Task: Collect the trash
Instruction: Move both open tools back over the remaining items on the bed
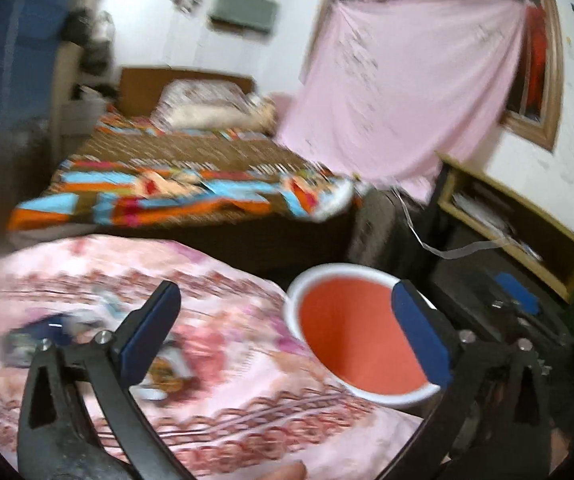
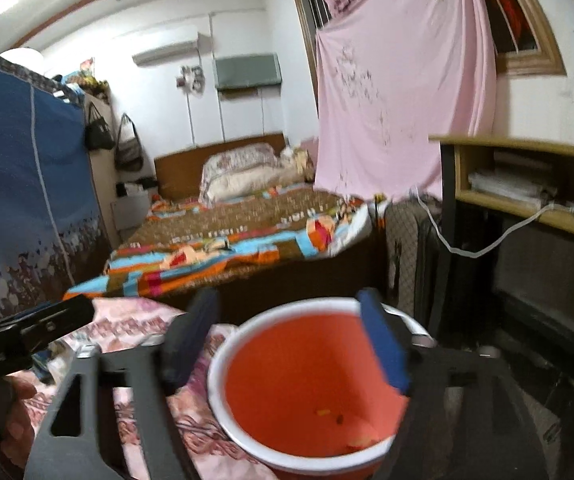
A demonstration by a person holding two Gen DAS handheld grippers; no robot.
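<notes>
A red bin with a white rim [image 1: 359, 344] stands beside a pink patterned blanket [image 1: 227, 400]. Blurred wrappers lie on the blanket: a dark blue one [image 1: 35, 334] at the left and an orange one [image 1: 167, 368] by the left finger. My left gripper [image 1: 287, 332] is open above the blanket's edge, its right finger in front of the bin, nothing between the pads. My right gripper [image 2: 287, 340] hangs open over the bin [image 2: 307, 392], empty. Small scraps [image 2: 329, 414] lie at the bin's bottom. The left gripper's black frame [image 2: 27, 328] shows at the left.
A bed with a colourful quilt [image 2: 227, 248] lies beyond the blanket. A wooden desk with a shelf [image 2: 527, 184] stands to the right, with a white cable [image 2: 467, 250] hanging from it. A blue cloth cover [image 2: 19, 184] rises at the left. A hand [image 2: 19, 420] is at the lower left.
</notes>
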